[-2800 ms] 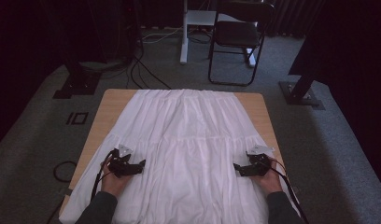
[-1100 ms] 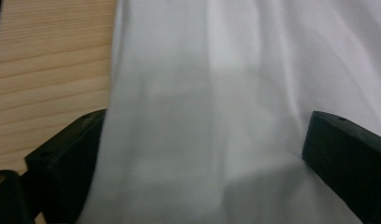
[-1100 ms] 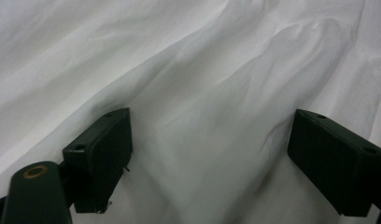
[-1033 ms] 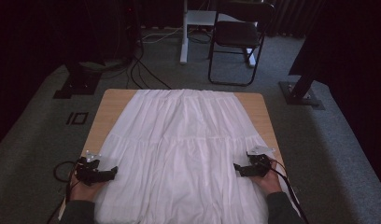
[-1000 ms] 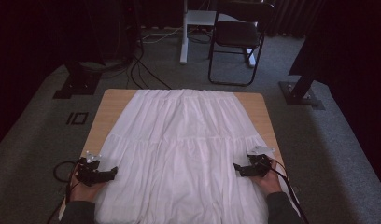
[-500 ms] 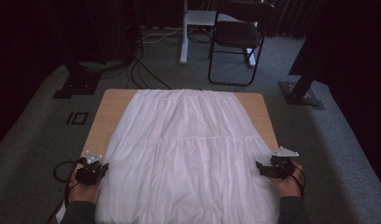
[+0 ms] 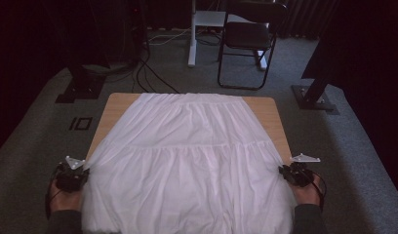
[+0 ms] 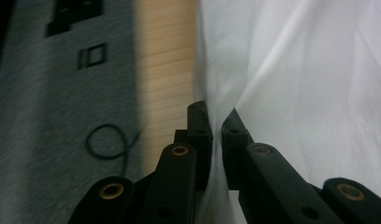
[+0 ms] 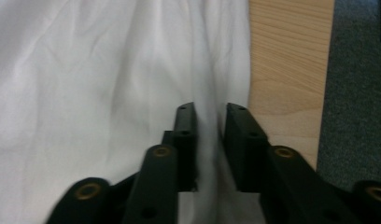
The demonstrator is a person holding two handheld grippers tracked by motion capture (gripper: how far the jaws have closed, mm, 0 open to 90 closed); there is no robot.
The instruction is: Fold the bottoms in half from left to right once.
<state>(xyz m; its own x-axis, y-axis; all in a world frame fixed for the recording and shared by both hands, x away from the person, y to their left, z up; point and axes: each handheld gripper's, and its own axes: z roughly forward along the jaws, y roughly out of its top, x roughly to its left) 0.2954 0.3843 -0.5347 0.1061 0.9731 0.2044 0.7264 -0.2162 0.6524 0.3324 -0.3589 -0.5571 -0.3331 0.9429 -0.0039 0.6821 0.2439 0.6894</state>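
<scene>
A: What takes up the most room?

B: The wooden table [image 7: 270, 109], and nearly all of it lies under a white skirt [image 7: 187, 165] spread flat, narrow waistband at the far end, wide hem hanging over the near edge. Bare wood shows only along both sides and at the far corners.

A: And the grippers?

B: One at each side of the lower tier. The left gripper [image 8: 215, 123] sits at the skirt's left edge, jaws clenched on a fold of the white cloth, with wood and grey carpet beside it.

A: The right one?

B: The right gripper [image 9: 210, 114] is at the skirt's right edge. Its jaws have just been closing, and the cloth's edge runs up between them; a narrow gap shows, so I can't tell whether the pads press on it.
</scene>
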